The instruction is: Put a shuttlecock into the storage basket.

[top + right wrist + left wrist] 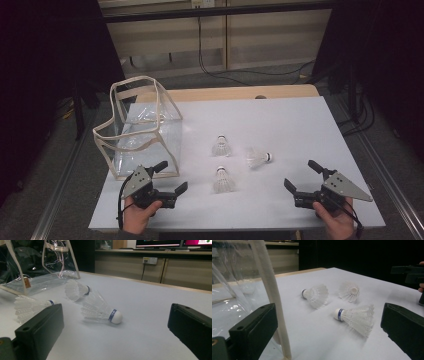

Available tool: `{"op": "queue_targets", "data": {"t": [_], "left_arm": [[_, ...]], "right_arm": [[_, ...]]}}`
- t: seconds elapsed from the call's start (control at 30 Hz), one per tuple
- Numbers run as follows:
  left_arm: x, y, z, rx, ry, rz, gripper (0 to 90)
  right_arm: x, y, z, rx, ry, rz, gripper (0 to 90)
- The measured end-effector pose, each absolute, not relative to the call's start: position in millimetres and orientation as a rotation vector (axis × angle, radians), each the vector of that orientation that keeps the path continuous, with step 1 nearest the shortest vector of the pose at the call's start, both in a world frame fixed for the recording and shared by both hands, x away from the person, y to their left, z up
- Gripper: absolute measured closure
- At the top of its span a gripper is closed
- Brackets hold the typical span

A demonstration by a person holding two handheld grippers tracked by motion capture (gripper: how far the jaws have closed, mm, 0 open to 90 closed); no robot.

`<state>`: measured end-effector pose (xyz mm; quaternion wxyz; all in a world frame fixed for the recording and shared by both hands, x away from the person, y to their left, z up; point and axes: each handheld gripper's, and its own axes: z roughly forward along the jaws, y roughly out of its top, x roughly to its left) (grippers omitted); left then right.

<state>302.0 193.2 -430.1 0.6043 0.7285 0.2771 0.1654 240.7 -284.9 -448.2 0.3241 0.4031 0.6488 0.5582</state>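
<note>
High view: fixed above the person's side, looking forward and down over the whole white bench (300,125), fairly far off. Left gripper view: low, close to the bench top, looking out between its own jaws across the shuttlecocks (355,317), clear bag (242,290) just beside at its left. Right gripper view: equally low and close, facing the same shuttlecocks from the opposite side, bag beyond. All three views share the shuttlecocks and bag.

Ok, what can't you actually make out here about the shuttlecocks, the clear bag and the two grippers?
- Left gripper view: the clear bag is cut off by the left and top edges, so its opening can't be seen.
- Right gripper view: the left finger covers part of the nearest-left shuttlecock.
- All views: print on the shuttlecocks' blue bands is too small to read.
- High view: the person's hands are cut off by the bottom edge.
</note>
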Motion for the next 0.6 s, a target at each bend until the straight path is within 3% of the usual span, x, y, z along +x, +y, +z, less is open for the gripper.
{"op": "queue_targets", "data": {"t": [0.6], "left_arm": [[302,176,-430,1.726,0.612,0.348,1.0]], "right_arm": [[240,-282,-448,1.038,1.712,1.470,0.6]]}}
